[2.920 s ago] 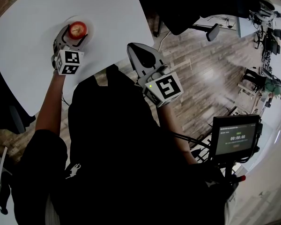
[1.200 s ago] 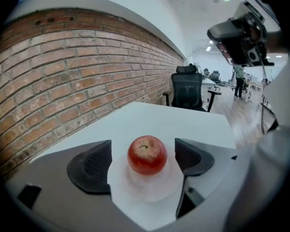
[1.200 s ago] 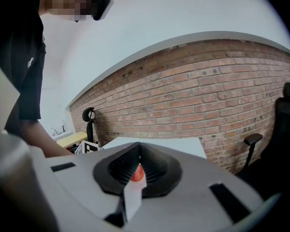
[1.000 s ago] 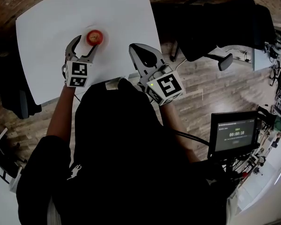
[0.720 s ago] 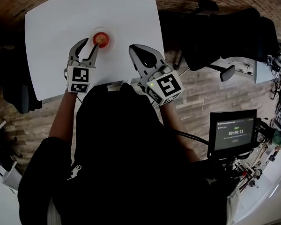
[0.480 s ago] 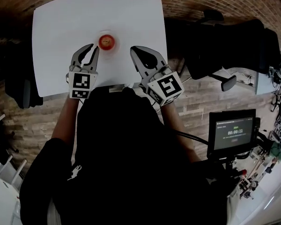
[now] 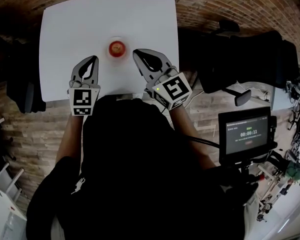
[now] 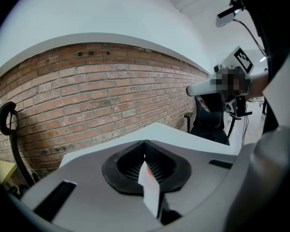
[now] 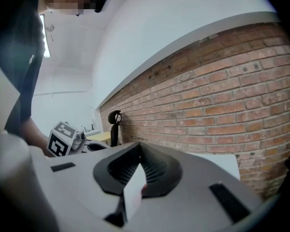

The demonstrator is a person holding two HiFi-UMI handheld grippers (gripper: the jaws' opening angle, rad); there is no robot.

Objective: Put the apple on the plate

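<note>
one apple (image 7: 117,48) | round, red, on plate (image 7: 126,55) | left tool (image 7: 92,59) just closed, empty | right tool (image 7: 137,53) closed, empty

- The apple (image 7: 117,47) sits on the plate (image 7: 118,58).
- The plate lies on the desk (image 7: 75,24), about midway across it, a little right of centre.
- A brick wall (image 8: 87,100) stands behind the desk's far edge.
- A chair (image 7: 240,54) stands off the desk's right side, apart from it.
- The person's body (image 7: 135,174) is before the desk's near edge.
- A screen (image 7: 245,136) stands to the person's right, well apart from the desk.
</note>
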